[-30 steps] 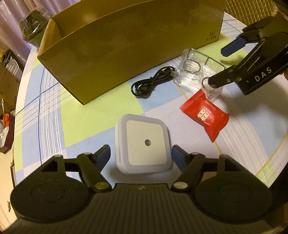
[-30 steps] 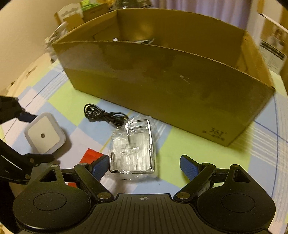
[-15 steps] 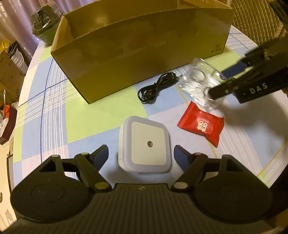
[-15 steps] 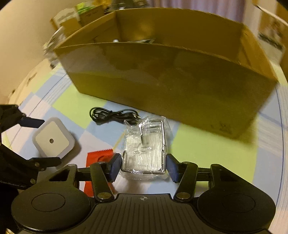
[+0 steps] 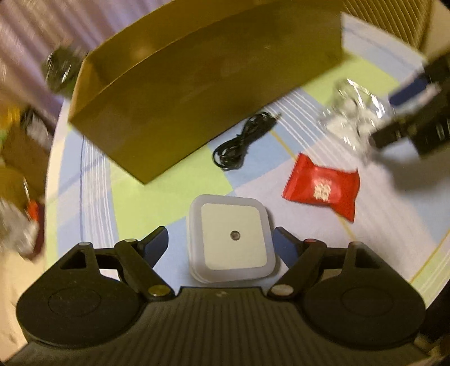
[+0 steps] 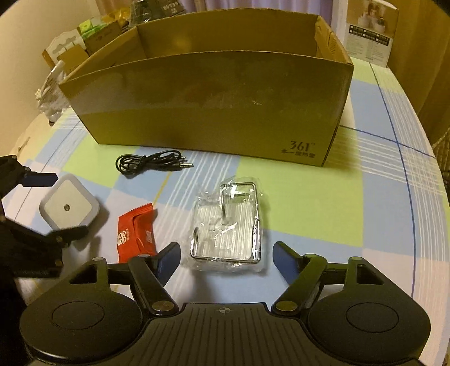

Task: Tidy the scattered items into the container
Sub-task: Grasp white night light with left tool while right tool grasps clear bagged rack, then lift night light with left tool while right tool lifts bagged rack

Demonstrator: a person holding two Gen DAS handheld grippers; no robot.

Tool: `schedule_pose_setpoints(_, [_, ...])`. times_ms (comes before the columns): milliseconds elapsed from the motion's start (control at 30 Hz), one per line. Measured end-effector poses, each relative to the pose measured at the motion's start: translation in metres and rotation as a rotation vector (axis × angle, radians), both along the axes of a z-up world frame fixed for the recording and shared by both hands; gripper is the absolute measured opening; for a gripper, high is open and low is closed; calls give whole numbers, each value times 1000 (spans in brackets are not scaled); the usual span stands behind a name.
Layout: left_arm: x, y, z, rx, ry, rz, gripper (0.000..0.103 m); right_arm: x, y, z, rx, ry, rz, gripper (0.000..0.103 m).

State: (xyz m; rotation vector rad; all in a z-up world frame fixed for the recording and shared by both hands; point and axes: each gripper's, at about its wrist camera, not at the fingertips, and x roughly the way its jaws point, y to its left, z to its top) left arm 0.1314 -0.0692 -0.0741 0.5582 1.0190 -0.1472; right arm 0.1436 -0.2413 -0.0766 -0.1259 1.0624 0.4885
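Note:
The brown cardboard box (image 6: 213, 98) stands open-topped at the back of the table. In front of it lie a coiled black cable (image 6: 149, 163), a red snack packet (image 6: 136, 231), a white square night light (image 5: 232, 243) and a metal rack in clear wrap (image 6: 227, 225). My left gripper (image 5: 220, 239) is open, its fingers on either side of the night light, the right one close to its edge. My right gripper (image 6: 226, 250) is open around the near end of the wrapped rack, with gaps on both sides. The left wrist view is blurred.
The round table has a checked blue, green and white cloth (image 6: 379, 197). Small boxes and bags (image 6: 70, 53) crowd behind the box's left end, and a white carton (image 6: 368, 31) stands at the back right. A woven chair back (image 5: 388, 17) is beyond the table.
The right gripper's fingers had narrowed around the wrapped rack half a second ago and now stand wider apart. The left gripper stays open around the night light while its camera swings.

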Motion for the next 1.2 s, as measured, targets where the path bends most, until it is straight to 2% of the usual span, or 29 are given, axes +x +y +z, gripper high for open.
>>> schedule_pose_setpoints(100, [-1, -6, -8, 48, 26, -22, 74, 0, 0, -2, 4, 2, -7, 78])
schedule_pose_setpoints(267, [1, -5, -8, 54, 27, -3, 63, 0, 1, -5, 2, 6, -6, 78])
schedule_pose_setpoints(633, [-9, 24, 13, -105, 66, 128, 62, 2, 11, -5, -12, -15, 15, 78])
schedule_pose_setpoints(867, [-15, 28, 13, -131, 80, 154, 62, 5, 19, -2, -1, 4, 3, 78])
schedule_pose_setpoints(1067, [-15, 29, 13, -137, 78, 158, 62, 0, 16, -5, -71, 39, -46, 78])
schedule_pose_setpoints(1200, [-14, 29, 13, -139, 73, 158, 62, -4, 5, -1, 26, 42, -92, 78])
